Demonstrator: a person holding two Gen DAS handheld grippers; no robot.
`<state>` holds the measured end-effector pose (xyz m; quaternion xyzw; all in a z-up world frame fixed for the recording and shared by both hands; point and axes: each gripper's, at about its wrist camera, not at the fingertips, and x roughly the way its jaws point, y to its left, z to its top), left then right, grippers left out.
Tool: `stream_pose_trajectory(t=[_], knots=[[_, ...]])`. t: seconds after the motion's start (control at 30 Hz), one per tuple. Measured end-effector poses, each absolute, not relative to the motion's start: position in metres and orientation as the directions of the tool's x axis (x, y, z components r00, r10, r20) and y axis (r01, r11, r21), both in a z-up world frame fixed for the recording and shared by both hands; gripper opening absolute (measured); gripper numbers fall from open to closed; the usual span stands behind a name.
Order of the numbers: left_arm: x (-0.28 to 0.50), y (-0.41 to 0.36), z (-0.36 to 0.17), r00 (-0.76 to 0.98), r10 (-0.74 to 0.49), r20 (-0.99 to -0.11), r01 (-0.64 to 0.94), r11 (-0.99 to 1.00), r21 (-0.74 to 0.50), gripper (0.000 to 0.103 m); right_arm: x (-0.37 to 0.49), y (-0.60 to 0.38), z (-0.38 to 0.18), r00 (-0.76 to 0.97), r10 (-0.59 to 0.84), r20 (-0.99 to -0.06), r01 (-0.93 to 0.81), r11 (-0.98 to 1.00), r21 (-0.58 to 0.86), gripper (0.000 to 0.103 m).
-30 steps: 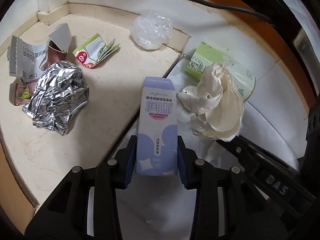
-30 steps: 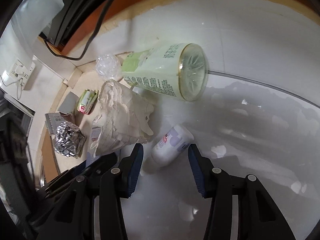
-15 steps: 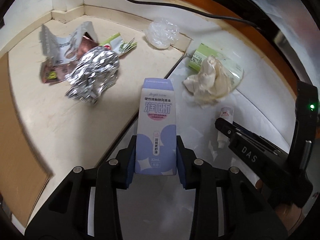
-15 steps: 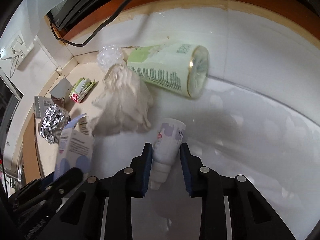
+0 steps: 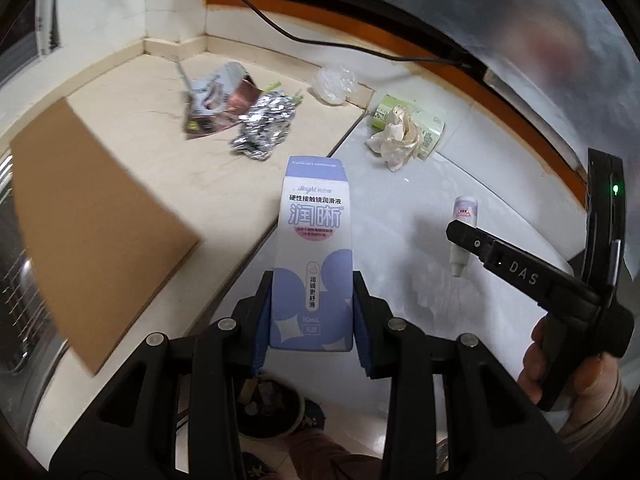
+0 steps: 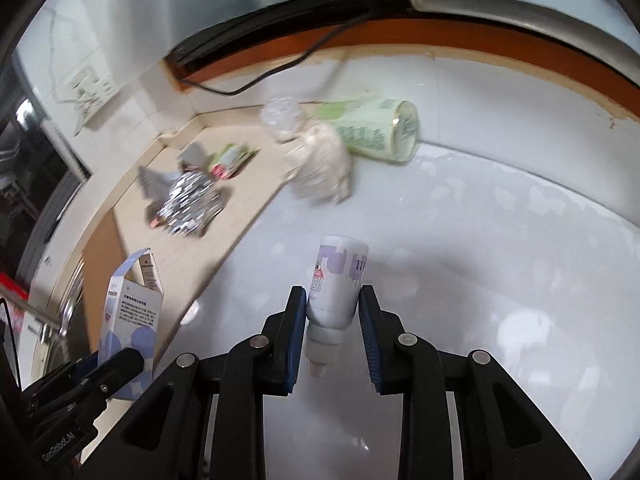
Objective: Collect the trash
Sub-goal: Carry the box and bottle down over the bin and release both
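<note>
My left gripper [image 5: 312,312] is shut on a tall lilac-and-white carton [image 5: 314,240], held upright above the white appliance top [image 5: 400,272]. My right gripper [image 6: 332,316] is shut on a small white dropper bottle [image 6: 338,280], cap pointing back toward the camera. In the left wrist view the right gripper shows at the right with that bottle [image 5: 462,220], held by a hand [image 5: 576,384]. Back on the surfaces lie a crumpled foil ball [image 5: 266,124], a torn wrapper [image 5: 208,100], a clear plastic wad [image 5: 334,84], a crumpled tissue [image 5: 394,140] and a green canister [image 6: 376,128] on its side.
A brown cardboard sheet [image 5: 92,220] covers the beige counter [image 5: 224,192] at the left. A black cable [image 5: 304,40] runs along the orange sill behind. A metal rack [image 5: 20,280] sits at the far left edge. Below my left gripper a dark round container [image 5: 272,412] shows on the floor.
Both grippers pulled back and up from the trash. The right gripper's jaws went from open around the dropper bottle to shut on it and lifted it. The carton stayed gripped.
</note>
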<state>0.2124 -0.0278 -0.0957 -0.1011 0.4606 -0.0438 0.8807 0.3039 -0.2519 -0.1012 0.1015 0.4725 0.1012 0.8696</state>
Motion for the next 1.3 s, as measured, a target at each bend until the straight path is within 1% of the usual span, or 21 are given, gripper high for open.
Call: stream_pose_trajectory(t=[0.17,0.33,0.6,0.8,0.93,1.0,1.13,1.3], knots=[[0.159,-0.007,-0.083,0.590,-0.177,-0.788,-0.003,0.975,-0.222,0.031,0.248,-0.224,-0.079,0.531,0.339,-0.777,-0.137,0.939,0.316,0.025],[0.107,0.012,-0.079,0.605,-0.185,-0.775,0.025,0.977,-0.213,0.031,0.196,-0.189,-0.066,0.531,0.364,-0.765,-0.194,0.931,0.309,0.025],[0.036,0.031,-0.094,0.593,-0.218,-0.775,0.083,0.974,-0.210,0.031,0.108,-0.138,-0.077,0.502,0.364,-0.784,-0.258,0.929,0.265,0.025],[0.000,0.034,-0.116,0.562,-0.240,-0.792,0.108,0.970,-0.217,0.031,0.053,-0.112,-0.106,0.453,0.349,-0.820,-0.295,0.927,0.232,0.025],[-0.016,0.033,-0.135,0.539,-0.239,-0.808,0.105,0.971,-0.217,0.031,0.026,-0.099,-0.132,0.416,0.333,-0.847,-0.339,0.920,0.195,0.025],[-0.019,0.031,-0.146,0.522,-0.238,-0.819,0.096,0.971,-0.221,0.031,0.021,-0.097,-0.148,0.387,0.334,-0.859,-0.350,0.916,0.199,0.025],[-0.026,0.026,-0.178,0.487,-0.239,-0.840,0.063,0.969,-0.240,0.031,0.016,-0.095,-0.181,0.338,0.330,-0.881,-0.381,0.904,0.192,0.025],[-0.029,0.021,-0.229,0.452,-0.233,-0.861,0.011,0.967,-0.256,0.031,0.011,-0.099,-0.236,0.274,0.330,-0.903,-0.403,0.892,0.204,0.025]])
